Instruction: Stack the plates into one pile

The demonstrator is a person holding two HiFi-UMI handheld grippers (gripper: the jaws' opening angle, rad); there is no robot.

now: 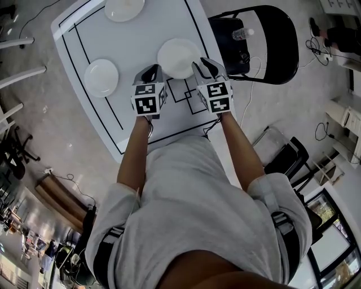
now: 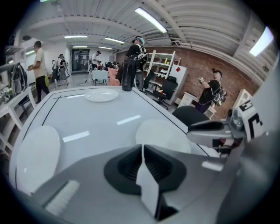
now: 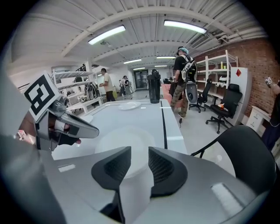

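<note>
Nothing stacked yet: near plate (image 1: 179, 58), left plate (image 1: 101, 77), far plate (image 1: 124, 8) lie apart. L gripper (image 1: 150, 72) closed, empty; R gripper (image 1: 206, 66) part-open by near plate.

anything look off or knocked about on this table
Nothing stands out. The near white round plate, the left white round plate and the far white round plate lie flat and apart on the white table; none tipped, nothing spilled.
</note>
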